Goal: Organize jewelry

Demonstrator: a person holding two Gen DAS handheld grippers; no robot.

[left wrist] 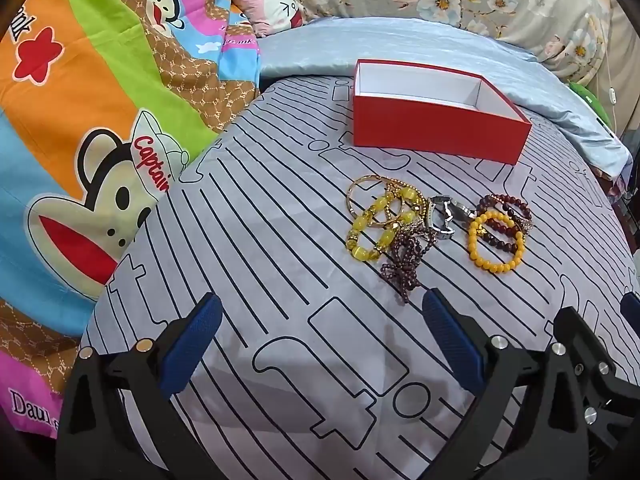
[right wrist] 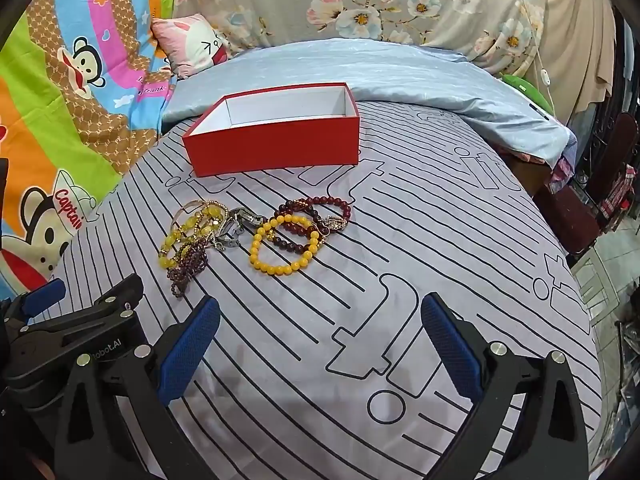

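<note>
An open red box (left wrist: pixel 432 128) (right wrist: pixel 276 144) with a white inside stands on the striped bed sheet. In front of it lies a jewelry pile: a chunky yellow bead bracelet (left wrist: pixel 360 224) (right wrist: pixel 176 240), a purple bead strand (left wrist: pixel 402 264) (right wrist: pixel 188 268), a silver watch (left wrist: pixel 440 216) (right wrist: pixel 238 224), an orange bead bracelet (left wrist: pixel 494 268) (right wrist: pixel 280 270) and dark red bead bracelets (left wrist: pixel 506 200) (right wrist: pixel 320 202). My left gripper (left wrist: pixel 324 320) hangs open, short of the pile. My right gripper (right wrist: pixel 320 320) is open too, to the right of the pile. Nothing is between either pair of fingers.
The grey sheet (left wrist: pixel 260 240) has black line drawings. A cartoon blanket (left wrist: pixel 80 100) rises on the left. A pale blue quilt (right wrist: pixel 400 72) and a floral pillow (right wrist: pixel 380 4) lie behind the box. The bed's edge (right wrist: pixel 584 280) drops off on the right.
</note>
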